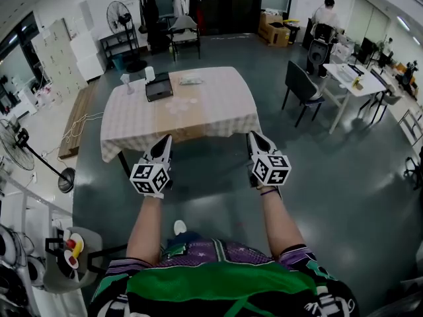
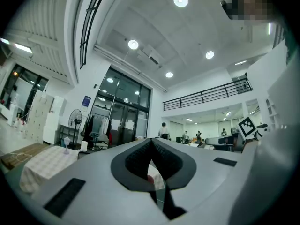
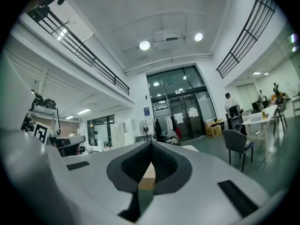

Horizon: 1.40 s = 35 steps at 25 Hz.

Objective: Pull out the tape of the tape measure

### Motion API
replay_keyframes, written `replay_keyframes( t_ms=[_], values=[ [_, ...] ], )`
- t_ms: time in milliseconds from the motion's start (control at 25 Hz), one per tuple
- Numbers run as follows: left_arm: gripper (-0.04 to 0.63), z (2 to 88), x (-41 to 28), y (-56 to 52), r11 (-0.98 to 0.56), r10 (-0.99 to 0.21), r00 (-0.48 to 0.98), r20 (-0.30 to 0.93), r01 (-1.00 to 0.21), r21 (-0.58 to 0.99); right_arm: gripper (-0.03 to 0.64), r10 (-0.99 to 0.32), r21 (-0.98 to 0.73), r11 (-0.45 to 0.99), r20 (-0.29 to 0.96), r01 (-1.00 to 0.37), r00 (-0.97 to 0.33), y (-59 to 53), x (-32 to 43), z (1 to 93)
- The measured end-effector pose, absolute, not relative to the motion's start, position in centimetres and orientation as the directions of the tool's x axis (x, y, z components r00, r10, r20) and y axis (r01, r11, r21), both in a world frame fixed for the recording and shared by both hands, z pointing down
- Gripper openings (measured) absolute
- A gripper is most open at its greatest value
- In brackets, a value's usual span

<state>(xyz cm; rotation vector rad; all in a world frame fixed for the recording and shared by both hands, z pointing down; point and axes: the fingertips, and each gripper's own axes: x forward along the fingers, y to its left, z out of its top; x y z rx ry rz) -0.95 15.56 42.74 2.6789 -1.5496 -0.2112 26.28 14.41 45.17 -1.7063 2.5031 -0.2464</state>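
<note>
Both grippers hang in the air over the grey floor, short of the near edge of a table (image 1: 132,127) spread with a checked cloth. My left gripper (image 1: 165,140) is shut with nothing between its jaws, and its own view shows the jaws (image 2: 151,146) pressed together. My right gripper (image 1: 255,136) is likewise shut and empty (image 3: 151,149). On the table lie a dark flat case (image 1: 159,86), a white cup (image 1: 149,73), a clear glass (image 1: 125,82) and a small pale item (image 1: 192,80). I cannot pick out a tape measure from here.
A black chair (image 1: 301,84) and a white desk (image 1: 349,78) stand to the right. A floor fan (image 1: 39,157) stands at the left, and a cart (image 1: 66,256) at the lower left. A person (image 1: 325,15) is at the far back right.
</note>
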Motion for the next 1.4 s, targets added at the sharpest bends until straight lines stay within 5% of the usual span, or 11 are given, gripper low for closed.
replay_keyframes(
  t_ms=[680, 1400],
  values=[
    [0.021, 45.0, -2.3, 8.7, -0.423, -0.904, 0.413, -0.109, -0.901, 0.097, 0.006, -0.963, -0.072, 0.268, -0.003, -0.961, -0.269, 7.3, 25.5, 47.6],
    [0.021, 46.7, -12.6, -21.7, -0.446, -0.894, 0.443, -0.067, -0.894, 0.045, 0.008, -0.975, -0.030, 0.220, 0.014, -0.975, -0.220, -22.9, 15.4, 47.0]
  ],
)
